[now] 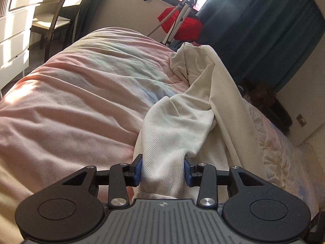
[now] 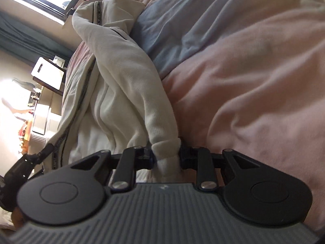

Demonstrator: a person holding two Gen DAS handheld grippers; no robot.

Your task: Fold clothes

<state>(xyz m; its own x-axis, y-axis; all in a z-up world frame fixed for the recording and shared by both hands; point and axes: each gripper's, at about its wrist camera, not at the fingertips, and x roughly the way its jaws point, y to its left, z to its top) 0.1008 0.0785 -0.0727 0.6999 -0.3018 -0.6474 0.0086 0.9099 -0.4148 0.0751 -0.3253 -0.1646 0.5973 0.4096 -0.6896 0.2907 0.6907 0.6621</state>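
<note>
Your left gripper (image 1: 163, 170) is clamped on a ribbed cuff of the cream garment (image 1: 205, 93), which trails across the pink duvet (image 1: 71, 101) toward the bed's far right edge. Your right gripper (image 2: 166, 154) pinches another bunched cuff of the garment (image 2: 121, 77), lying beside the duvet (image 2: 254, 81).

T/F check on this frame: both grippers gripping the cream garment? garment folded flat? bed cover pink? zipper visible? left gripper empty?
1. Both the left gripper and right gripper clamp the cream garment. True.
2. The garment lies neatly folded flat. False: it is bunched and draped.
3. The bed cover is mostly pink. True.
4. A zipper shows on the garment. True.
5. The left gripper is empty. False: ribbed fabric sits between its fingers.
</note>
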